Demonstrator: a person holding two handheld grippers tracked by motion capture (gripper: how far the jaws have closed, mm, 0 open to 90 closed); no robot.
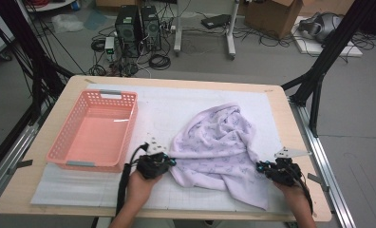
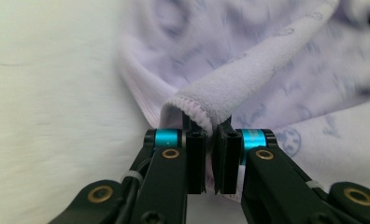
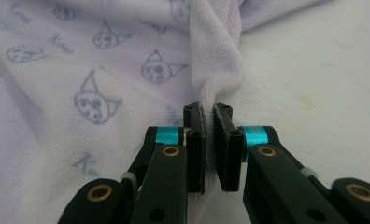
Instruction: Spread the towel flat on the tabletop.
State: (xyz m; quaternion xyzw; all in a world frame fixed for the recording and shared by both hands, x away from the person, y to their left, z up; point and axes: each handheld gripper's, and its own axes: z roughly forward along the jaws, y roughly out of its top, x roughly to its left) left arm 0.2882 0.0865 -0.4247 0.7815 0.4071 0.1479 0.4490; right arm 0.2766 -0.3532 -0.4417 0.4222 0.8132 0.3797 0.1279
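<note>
A pale lilac towel (image 1: 217, 145) printed with small cartoon faces lies crumpled on the white mat. My left gripper (image 1: 169, 161) is at the towel's left edge, its jaws shut on a stitched hem fold of the towel (image 2: 199, 100). My right gripper (image 1: 261, 166) is at the towel's right side, near the front. Its jaws pinch a bunched ridge of the towel (image 3: 216, 70) that rises from between them. Printed faces show on the cloth to the left in the right gripper view. A hand holds each gripper from the table's near edge.
A pink plastic basket (image 1: 67, 142) stands on the left half of the table, with nothing in it. The white gridded mat (image 1: 167, 107) covers most of the wooden tabletop (image 1: 290, 118). Black frame legs stand off both sides.
</note>
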